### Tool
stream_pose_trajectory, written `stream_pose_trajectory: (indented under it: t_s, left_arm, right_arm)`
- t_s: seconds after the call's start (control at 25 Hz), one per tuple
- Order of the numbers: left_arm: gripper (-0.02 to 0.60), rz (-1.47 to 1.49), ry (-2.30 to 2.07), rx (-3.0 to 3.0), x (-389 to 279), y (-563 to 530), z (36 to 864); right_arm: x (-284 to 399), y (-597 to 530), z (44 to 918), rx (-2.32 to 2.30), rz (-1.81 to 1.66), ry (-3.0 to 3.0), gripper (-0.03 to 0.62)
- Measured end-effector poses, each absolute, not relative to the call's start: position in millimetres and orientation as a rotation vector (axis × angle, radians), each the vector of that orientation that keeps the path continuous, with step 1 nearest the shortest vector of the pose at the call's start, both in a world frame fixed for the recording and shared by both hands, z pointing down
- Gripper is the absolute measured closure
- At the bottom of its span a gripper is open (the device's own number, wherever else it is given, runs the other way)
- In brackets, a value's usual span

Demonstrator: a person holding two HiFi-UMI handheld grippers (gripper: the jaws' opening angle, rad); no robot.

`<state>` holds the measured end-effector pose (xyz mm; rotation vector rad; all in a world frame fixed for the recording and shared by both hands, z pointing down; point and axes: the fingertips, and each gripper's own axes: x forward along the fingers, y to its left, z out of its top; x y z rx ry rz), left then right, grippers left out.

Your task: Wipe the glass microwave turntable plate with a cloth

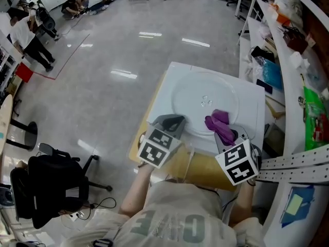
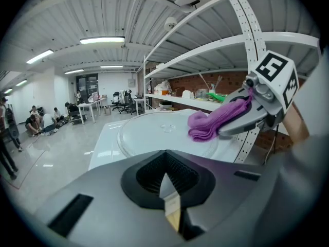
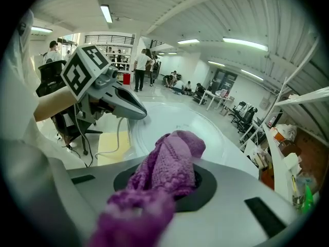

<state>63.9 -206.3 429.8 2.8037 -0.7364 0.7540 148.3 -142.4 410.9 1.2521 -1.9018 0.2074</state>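
The round glass turntable plate (image 1: 205,99) lies flat on a white top (image 1: 163,98). My right gripper (image 1: 229,135) is shut on a bunched purple cloth (image 1: 220,123) that hangs over the plate's near right rim. In the right gripper view the cloth (image 3: 169,163) fills the jaws, with the plate (image 3: 172,118) beyond it. My left gripper (image 1: 175,121) is shut and holds nothing; its tip is at the plate's near left rim. The left gripper view shows the plate (image 2: 159,135) ahead and the cloth (image 2: 211,123) in the right gripper (image 2: 241,120).
White metal shelving (image 1: 288,86) crowded with bags and bottles runs along the right, close to the white top. A yellowish surface (image 1: 200,169) sits under its near edge. A black office chair (image 1: 51,184) stands on the floor to the left. People are far off at the upper left.
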Motion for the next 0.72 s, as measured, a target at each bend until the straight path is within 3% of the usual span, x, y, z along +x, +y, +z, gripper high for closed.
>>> stream_pose_trajectory:
  t_s: [0.32,0.72]
  left_arm:
    - [0.58,0.756,-0.75,2.802,64,-207,430]
    - [0.58,0.757,-0.751,2.794,66,-208,430]
  right_arm:
    - [154,-145,402,1.233,0.191,-1.917,0.543]
    - [231,-253,368,1.464,0.088,-1.771,0.543]
